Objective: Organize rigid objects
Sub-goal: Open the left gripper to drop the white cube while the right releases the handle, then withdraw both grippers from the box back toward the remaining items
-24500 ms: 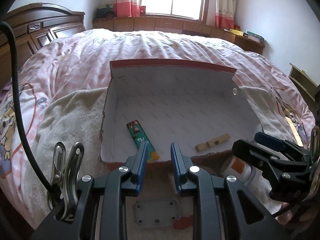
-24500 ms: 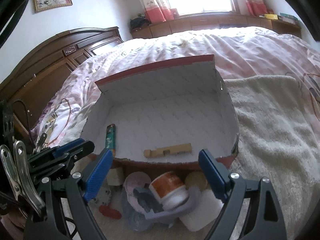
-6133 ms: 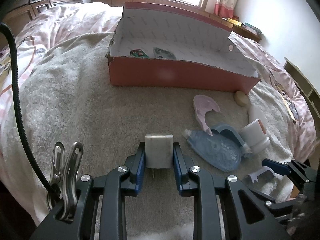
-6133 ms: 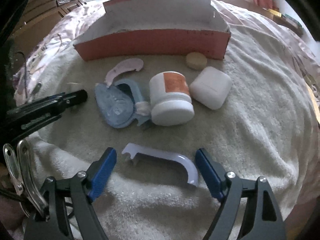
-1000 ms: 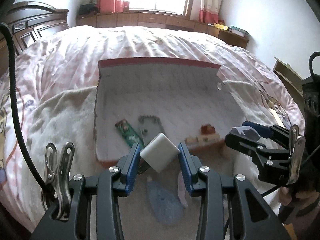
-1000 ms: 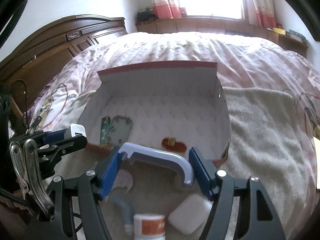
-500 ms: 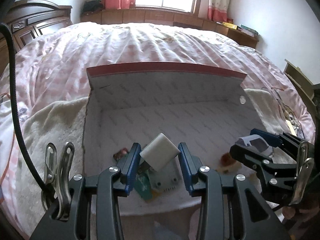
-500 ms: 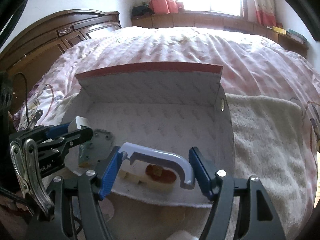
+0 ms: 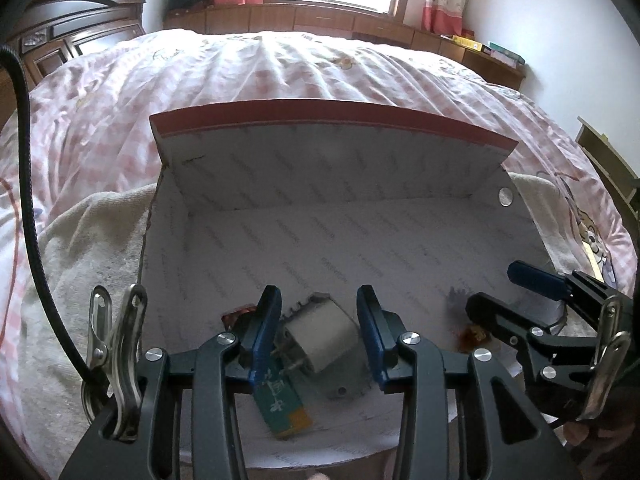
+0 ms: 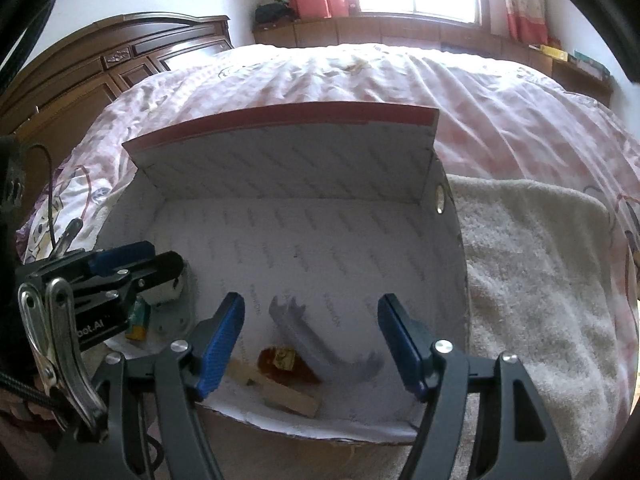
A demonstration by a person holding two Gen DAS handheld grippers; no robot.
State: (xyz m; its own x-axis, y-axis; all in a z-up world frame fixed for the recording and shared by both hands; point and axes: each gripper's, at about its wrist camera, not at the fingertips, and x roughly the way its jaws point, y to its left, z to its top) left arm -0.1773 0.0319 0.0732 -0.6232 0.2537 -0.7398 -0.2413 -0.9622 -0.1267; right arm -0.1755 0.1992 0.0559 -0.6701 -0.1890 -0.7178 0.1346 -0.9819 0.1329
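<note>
Left wrist view, contents of box (image 9: 332,110), open top, red rim, white lining, standing on a towel (image 10: 532,260) on the bed.

- Plug (image 9: 320,336), white, 1. Straight ahead of the left gripper (image 9: 318,330), between its two blue pads, tilted, prongs toward the left pad. It rests on the plate on the box floor. The jaws are opening, with a sliver of gap at each pad, so it reads as let go.
- Plate (image 9: 340,380), grey, flat, 1. Under the plug, near the front wall.
- Packet (image 9: 280,396), green, 1. Beside the plate, long axis running toward the front wall.
- Reddish scrap by the left pad: too hidden to name.

Right wrist view, same box.

- Handle (image 10: 320,344), grey, curved, 1. On the floor below and between the spread pads of the right gripper (image 10: 312,340). Its long axis runs from far left to near right. Jaws released, nothing touching them.
- Amber piece (image 10: 284,360), 1. Touching the handle's near side.
- Wood block (image 10: 280,394), 1. Against the front wall, just beside the amber piece.

Grippers, 2, both over the box's near edge. The left is nearer the plug, the right nearer the handle.

Judgement: both items are delivered. The next move is to draw each hand back and up, clear of the front wall.
</note>
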